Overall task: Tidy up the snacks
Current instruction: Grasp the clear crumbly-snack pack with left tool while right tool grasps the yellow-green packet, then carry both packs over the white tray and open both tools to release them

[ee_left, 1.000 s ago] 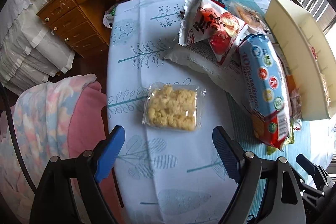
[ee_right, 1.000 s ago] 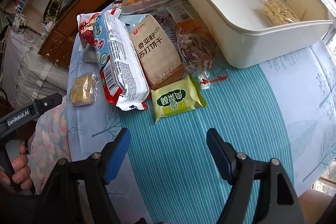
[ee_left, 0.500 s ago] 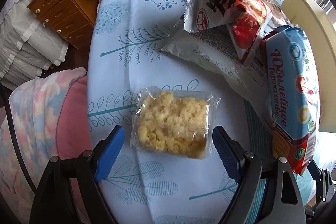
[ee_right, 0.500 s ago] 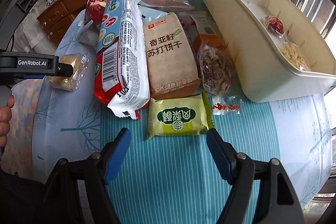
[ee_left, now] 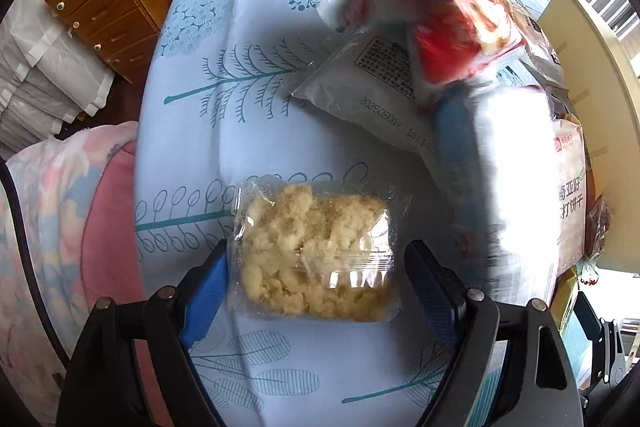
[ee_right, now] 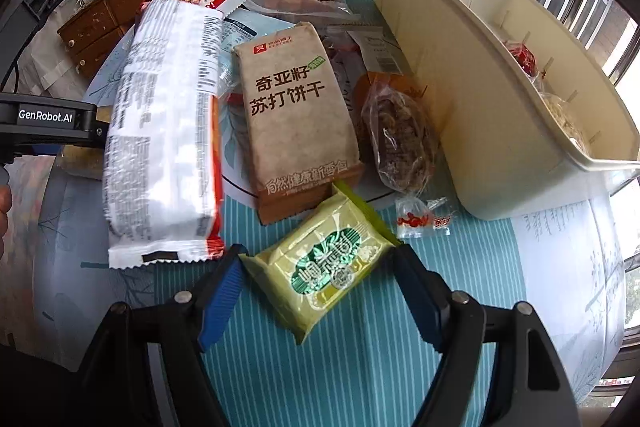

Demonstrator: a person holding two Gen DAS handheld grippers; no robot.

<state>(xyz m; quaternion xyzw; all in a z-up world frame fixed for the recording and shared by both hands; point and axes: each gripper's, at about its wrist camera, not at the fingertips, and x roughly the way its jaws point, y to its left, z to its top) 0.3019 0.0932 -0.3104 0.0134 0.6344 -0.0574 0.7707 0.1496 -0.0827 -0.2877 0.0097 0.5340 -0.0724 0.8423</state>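
My left gripper is open, its blue fingers on either side of a clear packet of pale yellow crumbly snack lying on the tablecloth. My right gripper is open around a green snack packet that lies on the striped cloth. A cream plastic bin stands to the right and holds a red-wrapped snack and a yellow snack packet.
A long white and red biscuit pack, a brown cracker pack, a dark snack bag and a small candy wrapper lie between the grippers. A red and white bag lies further back. Wooden drawers stand beyond the table.
Both grippers moved forward and down. The yellow packet now lies between the left fingers and the green packet between the right fingers. The long biscuit pack has rolled over.
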